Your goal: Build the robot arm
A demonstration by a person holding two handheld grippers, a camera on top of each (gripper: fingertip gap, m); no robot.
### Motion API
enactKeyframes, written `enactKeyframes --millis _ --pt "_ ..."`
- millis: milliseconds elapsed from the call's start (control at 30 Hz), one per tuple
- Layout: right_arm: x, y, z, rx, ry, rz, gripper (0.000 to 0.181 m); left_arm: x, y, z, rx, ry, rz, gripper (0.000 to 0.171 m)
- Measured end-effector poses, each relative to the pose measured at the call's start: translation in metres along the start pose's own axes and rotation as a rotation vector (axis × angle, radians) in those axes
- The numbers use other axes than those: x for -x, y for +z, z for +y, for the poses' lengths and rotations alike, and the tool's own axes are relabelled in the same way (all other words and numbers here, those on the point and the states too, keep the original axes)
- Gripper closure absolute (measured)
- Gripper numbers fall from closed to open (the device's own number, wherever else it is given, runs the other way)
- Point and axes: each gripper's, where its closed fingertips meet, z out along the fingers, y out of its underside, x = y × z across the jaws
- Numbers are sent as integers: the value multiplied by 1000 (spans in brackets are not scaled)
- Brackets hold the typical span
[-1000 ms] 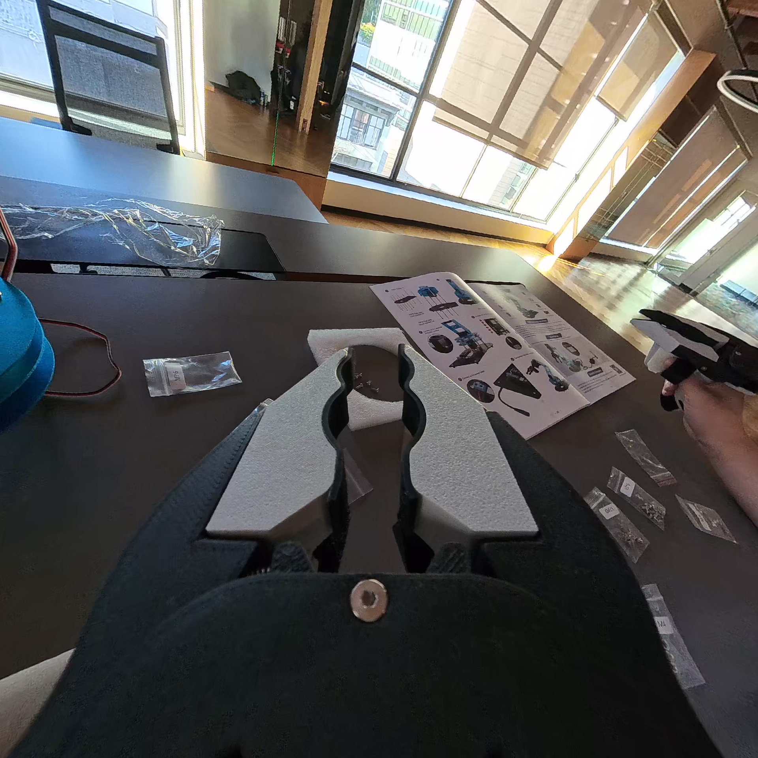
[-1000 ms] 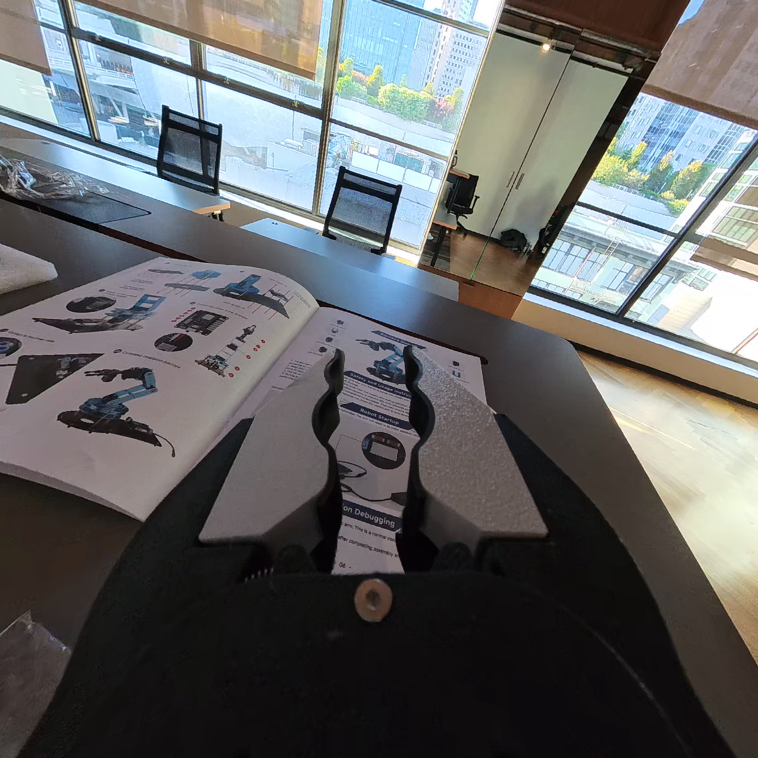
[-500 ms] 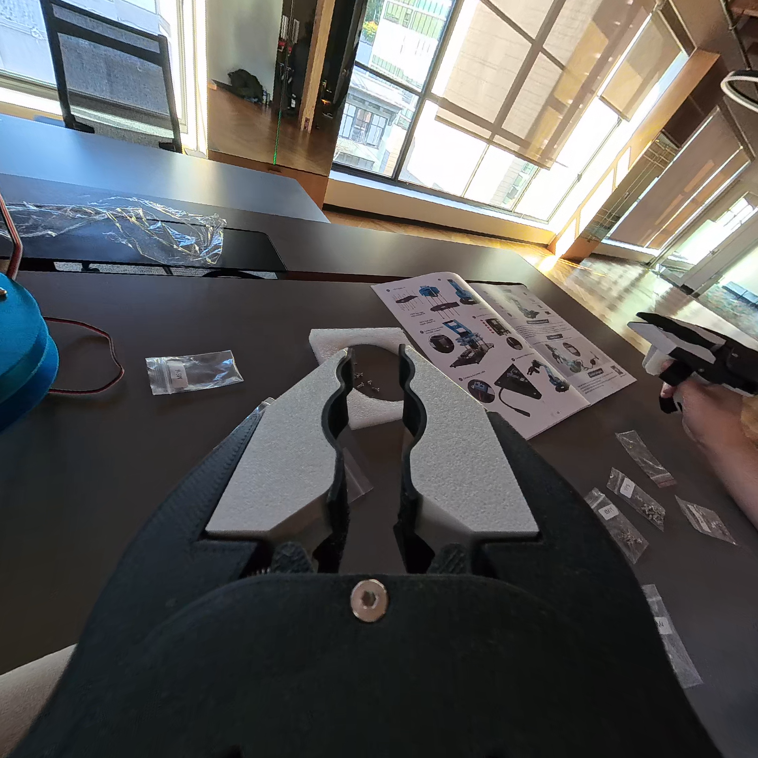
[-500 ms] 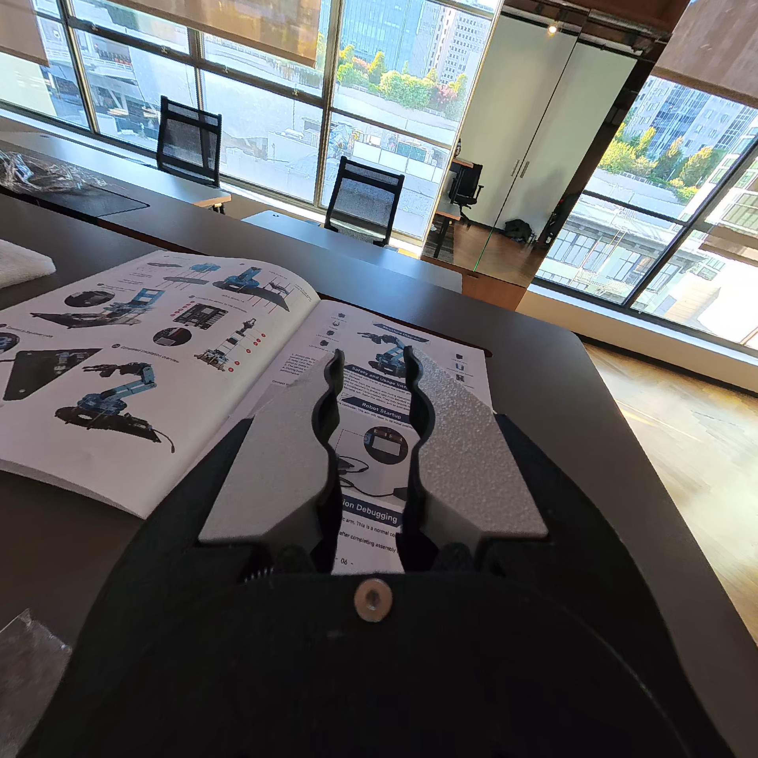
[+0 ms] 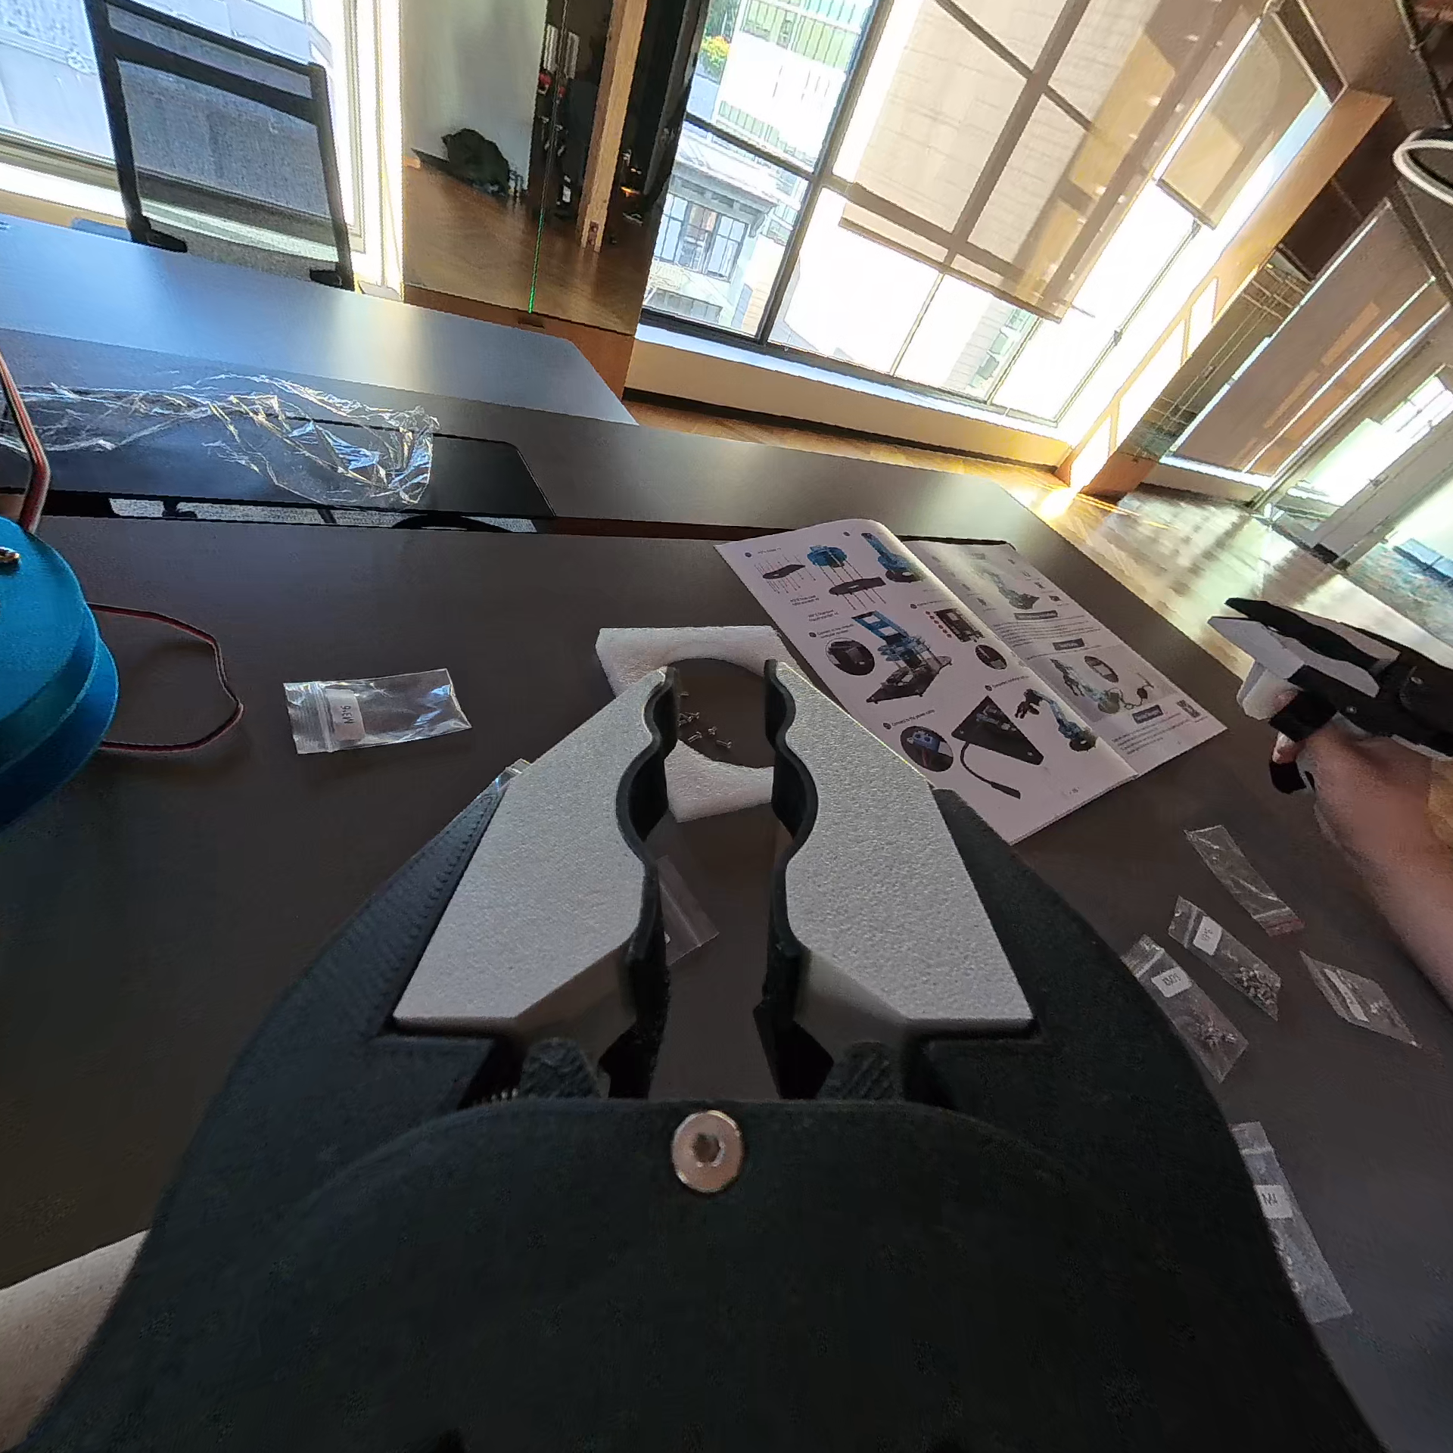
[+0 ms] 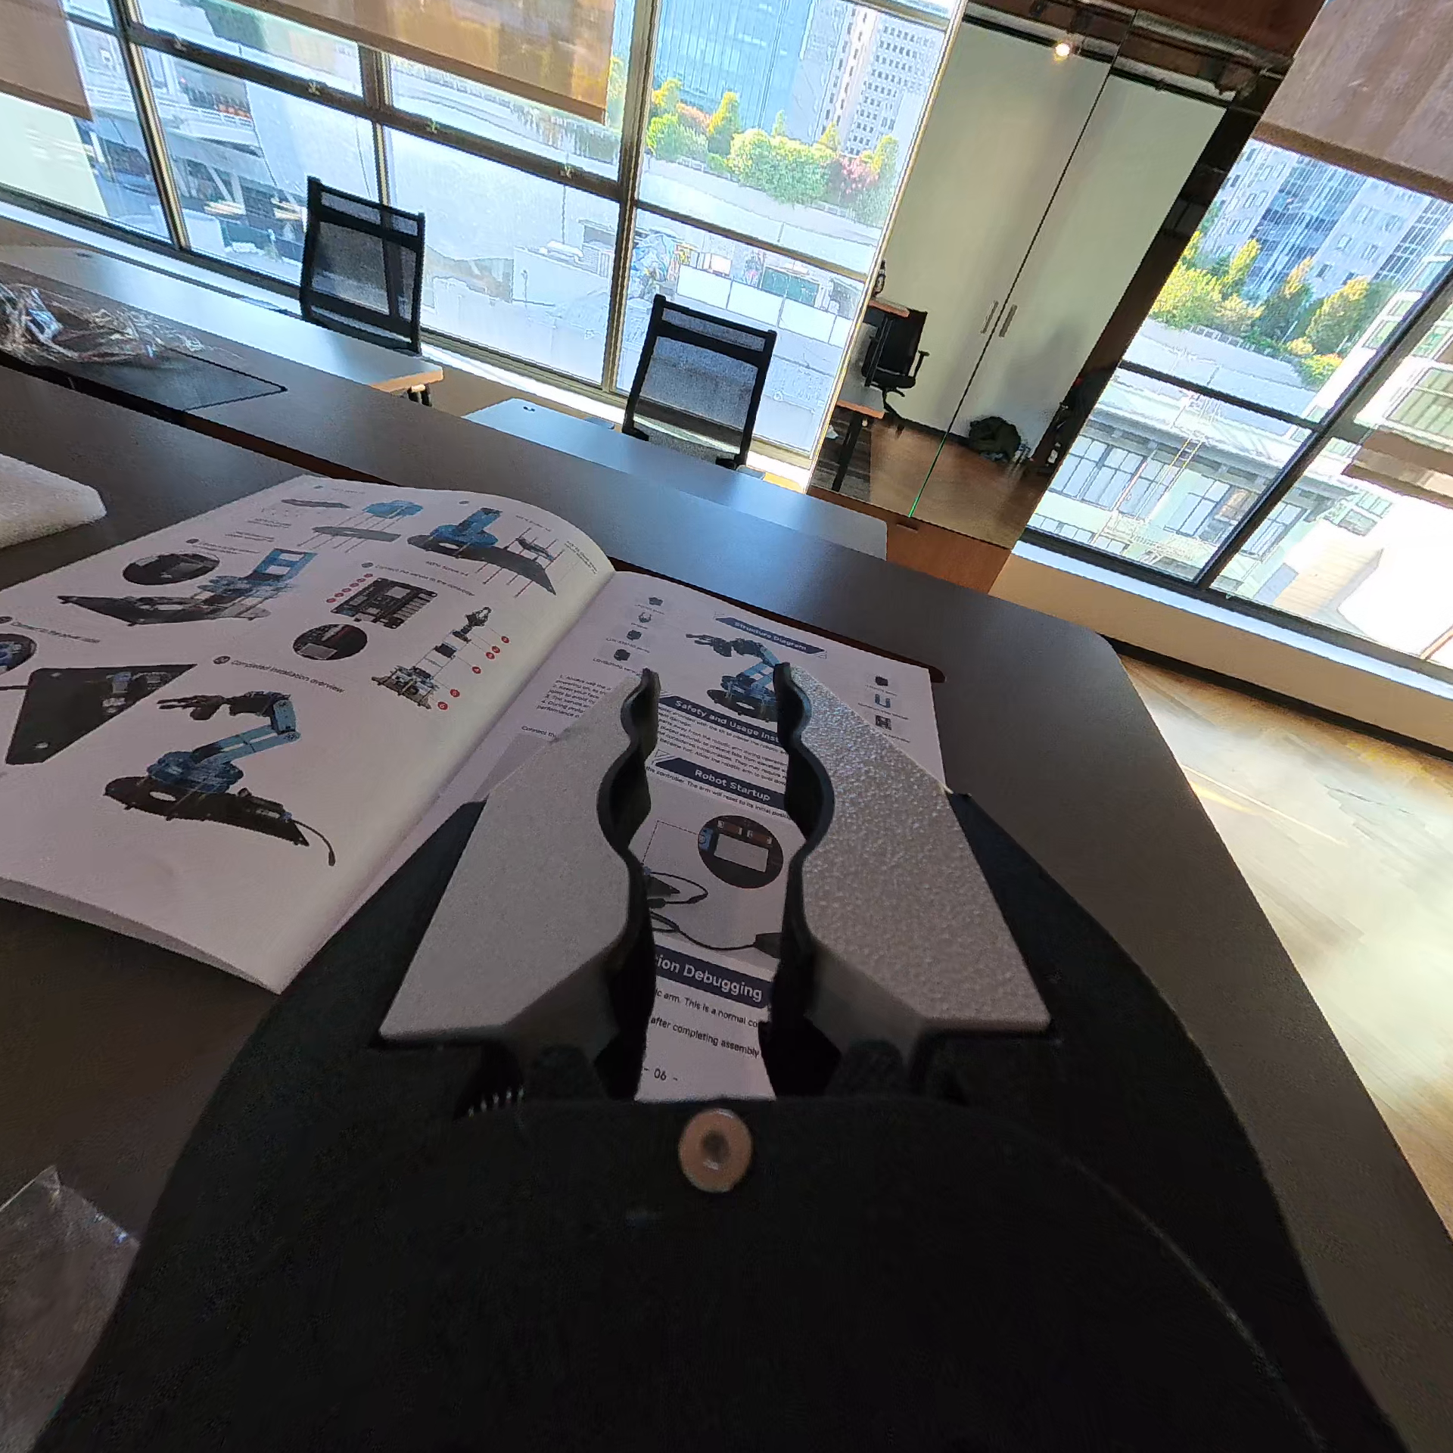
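Left claw (image 5: 715,692), jaws apart and empty, hovers over the foam (image 5: 708,778) ring with small screws (image 5: 704,727) inside, on the worktop (image 5: 393,590); right claw (image 6: 711,692), also apart and empty, hovers above the open booklet (image 6: 314,708)

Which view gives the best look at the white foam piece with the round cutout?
The left wrist view. There the foam piece lies just past the open left gripper, its round cutout and the small screws inside it visible. The right wrist view catches only one corner of it at the left edge, beside the open booklet.
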Motion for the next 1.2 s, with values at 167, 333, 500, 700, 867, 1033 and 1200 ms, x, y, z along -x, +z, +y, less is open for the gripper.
enactKeyframes --millis 167,333,500,700,867,1033,1200 --pt "0 0 0 -1 4 -2 154 0 0 0 -2 3 -2 152" --pt "1 1 2 8 -4 -5 154 -1 1 2 9 5 6 150" --pt "-2 0 0 0 4 -3 153 -7 0 -1 -1 38 7 149" --pt "8 -5 -11 -39 8 -40 153 -12 5 5 15 93 -3 150" --pt "28 -3 -12 -20 -79 -88 153 -12 11 12 41 87 3 149" --pt "43 2 -3 4 -141 -132 156 -8 11 15 54 86 -12 149" --pt "41 6 5 11 -55 -159 157 -4 6 7 23 73 -31 150"
